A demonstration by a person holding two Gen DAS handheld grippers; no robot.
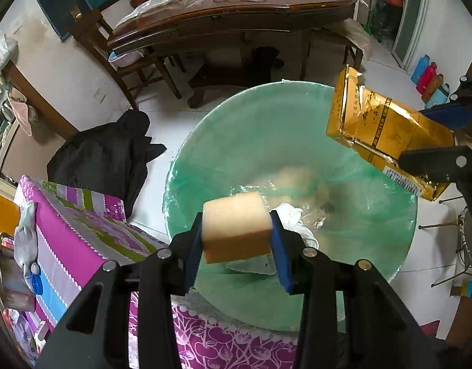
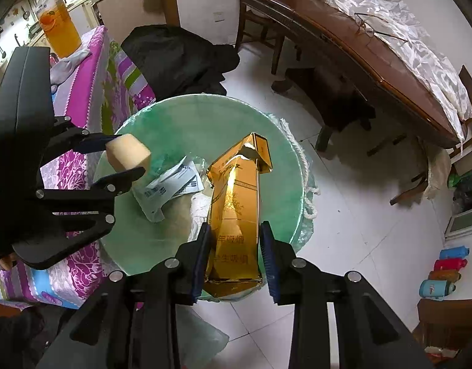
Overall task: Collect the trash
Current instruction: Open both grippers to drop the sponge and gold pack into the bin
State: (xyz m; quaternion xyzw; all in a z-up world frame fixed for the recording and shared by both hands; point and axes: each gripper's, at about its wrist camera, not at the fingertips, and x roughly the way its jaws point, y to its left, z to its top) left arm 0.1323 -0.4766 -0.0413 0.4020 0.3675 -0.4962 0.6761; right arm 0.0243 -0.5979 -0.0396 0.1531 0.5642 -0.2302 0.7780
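Observation:
A round bin lined with a green bag [image 1: 297, 129] [image 2: 205, 117] stands on the white floor, with paper and white scraps inside. My left gripper [image 1: 237, 230] is shut on a tan sponge block [image 1: 236, 224] and holds it over the bin's near edge; it shows at the left of the right wrist view [image 2: 125, 161]. My right gripper [image 2: 234, 246] is shut on a long gold carton [image 2: 236, 196] and holds it above the bin; the carton shows at the right of the left wrist view [image 1: 380, 126].
A table with a purple patterned cloth [image 1: 76, 230] [image 2: 88, 98] stands beside the bin. A black garment [image 1: 106, 153] lies on the floor. A wooden dining table [image 2: 374, 49] and chairs stand beyond. Coloured bottles [image 2: 445, 270] line the wall.

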